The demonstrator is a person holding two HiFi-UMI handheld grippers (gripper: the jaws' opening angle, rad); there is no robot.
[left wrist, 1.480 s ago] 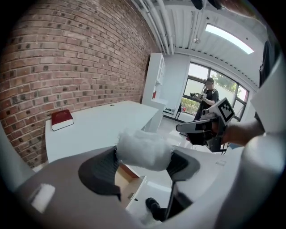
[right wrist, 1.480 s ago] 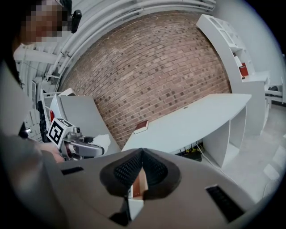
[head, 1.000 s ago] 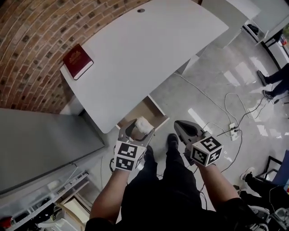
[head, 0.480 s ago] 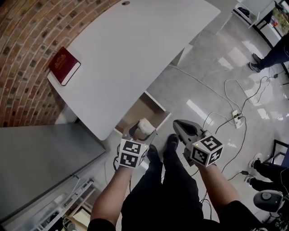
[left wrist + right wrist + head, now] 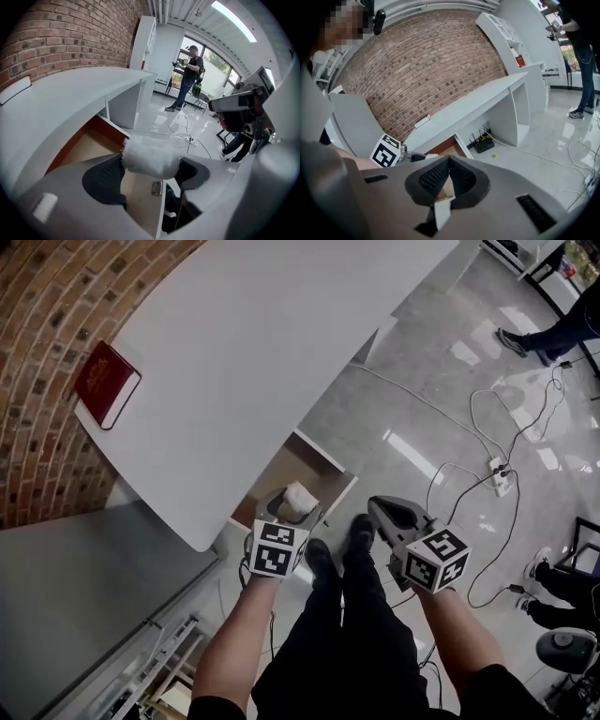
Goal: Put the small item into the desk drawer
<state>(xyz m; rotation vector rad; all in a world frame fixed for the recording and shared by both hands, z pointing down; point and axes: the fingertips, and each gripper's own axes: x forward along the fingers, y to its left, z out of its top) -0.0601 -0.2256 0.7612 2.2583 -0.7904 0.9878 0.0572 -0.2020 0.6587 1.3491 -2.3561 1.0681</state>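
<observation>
A small white fluffy item (image 5: 151, 157) sits pinched between the jaws of my left gripper (image 5: 292, 507), which is shut on it. In the head view the white item (image 5: 300, 501) hangs just over the front corner of the open wooden drawer (image 5: 286, 470) under the white desk (image 5: 262, 352). In the left gripper view the drawer's bare bottom (image 5: 93, 147) lies below and beyond the item. My right gripper (image 5: 386, 512) is to the right of the drawer, over the floor; its jaws meet with nothing between them (image 5: 447, 180).
A dark red book (image 5: 105, 383) lies at the desk's far left by the brick wall. Cables and a power strip (image 5: 500, 476) trail across the glossy floor at right. A grey cabinet top (image 5: 84, 587) stands at left. A person (image 5: 188, 75) stands far off.
The view has shifted so the desk and drawer sit lower left. Both grippers keep their pose, the left one still holding the white item at the drawer's front corner.
</observation>
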